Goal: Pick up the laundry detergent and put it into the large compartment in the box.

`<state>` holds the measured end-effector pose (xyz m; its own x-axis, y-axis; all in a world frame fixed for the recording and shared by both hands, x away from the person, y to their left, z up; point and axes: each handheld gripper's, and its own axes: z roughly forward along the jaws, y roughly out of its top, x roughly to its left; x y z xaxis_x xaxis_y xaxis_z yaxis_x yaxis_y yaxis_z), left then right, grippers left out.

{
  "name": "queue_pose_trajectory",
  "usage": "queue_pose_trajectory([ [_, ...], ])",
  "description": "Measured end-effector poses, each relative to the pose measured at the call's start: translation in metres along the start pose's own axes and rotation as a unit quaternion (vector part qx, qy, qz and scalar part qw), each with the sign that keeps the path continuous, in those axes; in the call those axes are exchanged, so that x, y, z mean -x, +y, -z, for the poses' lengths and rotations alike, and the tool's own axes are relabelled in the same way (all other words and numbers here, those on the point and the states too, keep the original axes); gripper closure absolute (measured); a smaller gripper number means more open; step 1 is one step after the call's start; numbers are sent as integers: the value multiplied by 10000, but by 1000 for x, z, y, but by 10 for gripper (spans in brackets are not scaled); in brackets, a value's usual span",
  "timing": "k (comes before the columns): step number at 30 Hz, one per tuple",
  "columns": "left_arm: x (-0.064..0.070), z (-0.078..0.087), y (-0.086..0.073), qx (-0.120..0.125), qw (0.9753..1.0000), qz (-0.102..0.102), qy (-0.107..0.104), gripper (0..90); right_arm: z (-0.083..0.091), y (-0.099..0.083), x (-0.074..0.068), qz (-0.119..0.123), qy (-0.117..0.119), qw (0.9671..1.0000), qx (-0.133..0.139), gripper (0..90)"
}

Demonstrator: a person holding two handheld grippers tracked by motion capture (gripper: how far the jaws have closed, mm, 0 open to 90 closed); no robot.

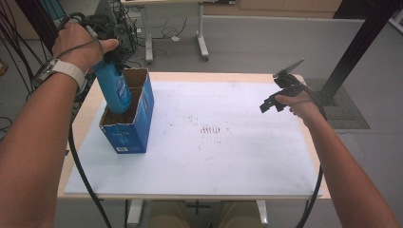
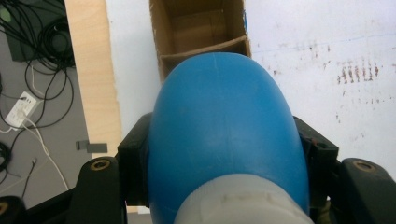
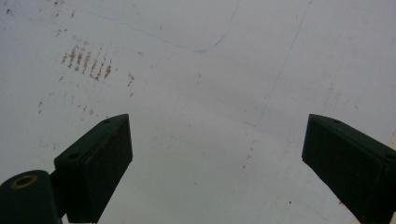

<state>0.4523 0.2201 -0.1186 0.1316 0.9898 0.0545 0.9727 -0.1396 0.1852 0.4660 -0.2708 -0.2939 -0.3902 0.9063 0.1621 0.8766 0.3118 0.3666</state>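
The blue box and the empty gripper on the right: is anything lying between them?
No: the high view shows bare white sheet with brown smudges between box and right gripper.

even, soft indoor light; faint shadows, slightly blurry gripper views.

- The blue bottle (image 2: pixel 224 135) hogs the left gripper view and hides most of the cardboard box (image 2: pixel 201 32) behind it; its cap runs off the bottom edge.
- From above, the bottle's lower end sits down inside the box (can't see it).
- Print on the box label (image 1: pixel 122 138) is too small to read.
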Motion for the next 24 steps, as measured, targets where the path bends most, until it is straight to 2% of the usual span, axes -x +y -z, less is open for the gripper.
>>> queue_pose_trajectory([
  [5,1,-7,0,-5,10000,-26,57,372,-1,0,0,4,-1,10000,-7,84],
  [24,1,-32,1,-15,10000,-7,13,372,1,-1,4,-55,-13,10000,1,84],
])
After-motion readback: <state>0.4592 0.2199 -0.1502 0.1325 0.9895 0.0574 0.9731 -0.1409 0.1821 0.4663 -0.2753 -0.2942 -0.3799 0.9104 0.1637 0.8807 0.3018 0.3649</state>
